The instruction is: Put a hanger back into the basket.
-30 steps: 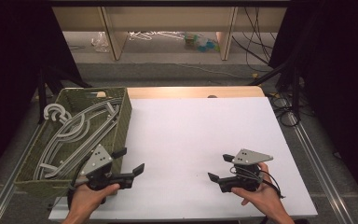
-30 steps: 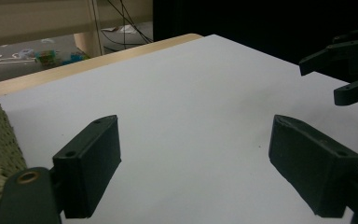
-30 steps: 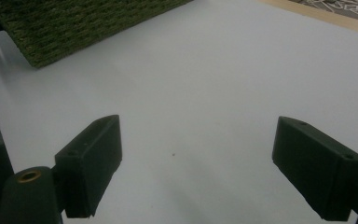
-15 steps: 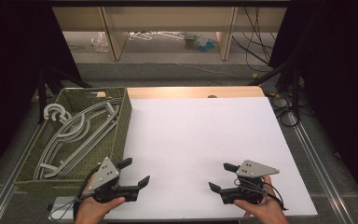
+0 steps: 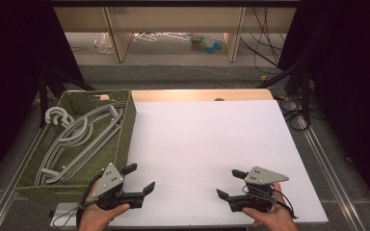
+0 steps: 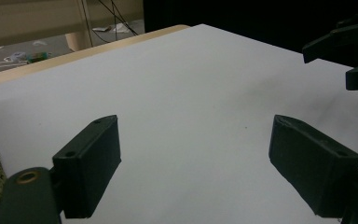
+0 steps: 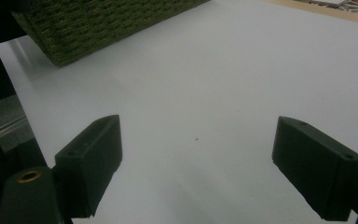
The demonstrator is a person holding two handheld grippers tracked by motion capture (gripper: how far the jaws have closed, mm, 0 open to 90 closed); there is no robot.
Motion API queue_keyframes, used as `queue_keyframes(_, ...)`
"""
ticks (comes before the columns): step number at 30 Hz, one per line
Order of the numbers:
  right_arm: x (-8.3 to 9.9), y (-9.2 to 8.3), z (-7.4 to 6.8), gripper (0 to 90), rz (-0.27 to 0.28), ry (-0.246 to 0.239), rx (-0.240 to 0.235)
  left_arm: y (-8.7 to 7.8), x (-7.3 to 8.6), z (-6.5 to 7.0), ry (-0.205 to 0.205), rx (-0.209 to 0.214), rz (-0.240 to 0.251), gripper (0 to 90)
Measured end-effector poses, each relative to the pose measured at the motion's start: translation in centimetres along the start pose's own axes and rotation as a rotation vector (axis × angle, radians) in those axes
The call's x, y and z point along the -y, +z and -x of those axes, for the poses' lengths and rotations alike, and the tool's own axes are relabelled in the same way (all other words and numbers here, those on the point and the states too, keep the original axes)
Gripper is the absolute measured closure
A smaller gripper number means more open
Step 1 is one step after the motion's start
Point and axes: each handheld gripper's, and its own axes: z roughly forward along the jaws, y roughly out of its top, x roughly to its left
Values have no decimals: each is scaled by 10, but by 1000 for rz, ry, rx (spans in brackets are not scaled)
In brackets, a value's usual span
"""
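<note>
Basket (image 5: 125,126) as landmark: its near-left corner sits in shadow, so hanger (image 5: 79,139) ends there can't be told apart; how many hangers, unclear. In the right gripper view the basket is cut off by the top edge, w/ just a woven wall visible.

Right of the basket, both hands are cropped by the bottom edge of the high view; left hand (image 5: 99,216) and right hand (image 5: 270,219) show partly, forearms out of frame.

Far beyond the basket, floor clutter (image 5: 204,42) is too small to identify.
</note>
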Motion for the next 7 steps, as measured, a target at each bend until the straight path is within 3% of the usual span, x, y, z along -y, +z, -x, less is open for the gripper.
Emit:
queue_keyframes(1, 0, 0, 0, 169, 0, 0, -1, 0, 0, 1, -16, -5, -7, 164)
queue_keyframes(7, 0, 1, 1, 168, -1, -2, -2, 1, 1, 1, -15, 9, -25, 164)
